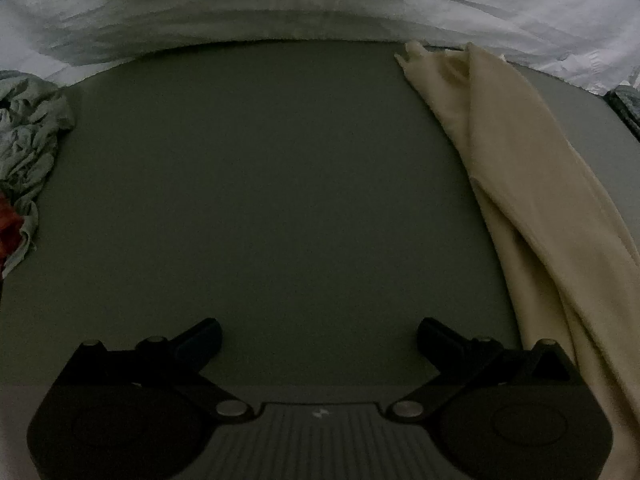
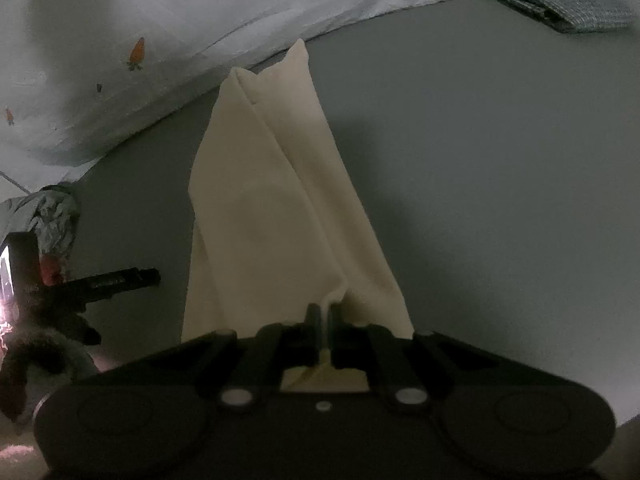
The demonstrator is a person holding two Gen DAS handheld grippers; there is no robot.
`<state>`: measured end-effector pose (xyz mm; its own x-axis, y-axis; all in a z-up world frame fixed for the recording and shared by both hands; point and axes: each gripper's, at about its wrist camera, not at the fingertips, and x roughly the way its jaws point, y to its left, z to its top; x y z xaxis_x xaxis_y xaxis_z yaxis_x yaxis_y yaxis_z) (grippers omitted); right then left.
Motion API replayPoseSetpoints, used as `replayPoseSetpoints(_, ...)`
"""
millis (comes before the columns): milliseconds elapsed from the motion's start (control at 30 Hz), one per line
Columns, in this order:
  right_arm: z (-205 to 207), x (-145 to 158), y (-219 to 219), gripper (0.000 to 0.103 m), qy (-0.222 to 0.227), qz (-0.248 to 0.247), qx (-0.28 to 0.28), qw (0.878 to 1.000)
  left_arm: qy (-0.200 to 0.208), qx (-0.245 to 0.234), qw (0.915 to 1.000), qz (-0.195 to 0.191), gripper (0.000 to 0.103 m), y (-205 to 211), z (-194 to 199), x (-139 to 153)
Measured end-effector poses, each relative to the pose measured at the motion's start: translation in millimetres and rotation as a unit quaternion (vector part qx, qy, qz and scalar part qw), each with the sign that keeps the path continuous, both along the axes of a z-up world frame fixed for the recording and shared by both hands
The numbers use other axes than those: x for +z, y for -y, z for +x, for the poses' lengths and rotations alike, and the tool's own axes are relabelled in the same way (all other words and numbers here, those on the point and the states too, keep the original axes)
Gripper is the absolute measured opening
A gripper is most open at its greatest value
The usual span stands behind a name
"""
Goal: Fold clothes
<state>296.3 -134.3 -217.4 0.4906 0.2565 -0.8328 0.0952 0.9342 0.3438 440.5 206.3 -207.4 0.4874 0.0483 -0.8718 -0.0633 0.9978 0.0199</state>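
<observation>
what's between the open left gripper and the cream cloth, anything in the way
Nothing visible. Only bare grey surface separates the left gripper from the cream cloth. The crumpled grey-green garment lies on the opposite side.

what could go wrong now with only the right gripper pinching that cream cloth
1. The right gripper is shut on just a small edge of the cream garment, so the fabric could slip out if pulled.
2. The left gripper hangs open over the bare grey surface, holding nothing; dragged from one point, the garment may bunch instead of folding flat.
3. Its far end lies against the white bedding and might snag there.
</observation>
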Motion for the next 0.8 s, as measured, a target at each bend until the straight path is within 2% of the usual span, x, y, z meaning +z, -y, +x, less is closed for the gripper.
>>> replayPoseSetpoints(100, -1, -21, 1, 0.005, -0.037, -0.006, 0.002, 0.999, 0.006, 0.003, 1.0000, 0.000, 0.103, 0, -2, 0)
replayPoseSetpoints(267, -16, -15, -7, 0.006, -0.027, -0.039, 0.026, 0.999, -0.004, 0.004, 1.0000, -0.002, 0.103, 1, 0, 1)
replayPoseSetpoints(333, -23, -15, -7, 0.007, -0.033, -0.038, 0.027, 0.998, -0.016, 0.009, 0.9998, -0.006, 0.103, 2, 2, 3)
replayPoseSetpoints(400, -28, -14, -4, 0.011, -0.031, -0.036, 0.023, 0.999, -0.027, 0.010, 0.9990, -0.033, 0.103, 0, 0, 9)
replayPoseSetpoints(433, -24, -12, -1, 0.012, -0.025, -0.035, 0.019, 0.999, -0.024, 0.006, 0.9978, -0.061, 0.103, 1, -7, 12)
replayPoseSetpoints(500, -33, -8, 4, 0.025, -0.008, -0.038, -0.001, 0.999, -0.019, -0.001, 0.9930, -0.117, 0.103, 1, -19, 18)
replayPoseSetpoints(533, -39, -6, 8, 0.027, 0.001, -0.034, -0.013, 0.999, -0.017, -0.008, 0.9908, -0.134, 0.103, 5, -28, 21)
replayPoseSetpoints(700, -49, -17, 35, 0.043, 0.000, 0.017, -0.054, 0.998, -0.027, -0.078, 0.9829, -0.165, 0.103, 39, -62, 27)
replayPoseSetpoints(800, -50, -25, 43, 0.048, -0.005, 0.050, -0.064, 0.997, -0.034, -0.103, 0.9789, -0.174, 0.102, 57, -72, 28)
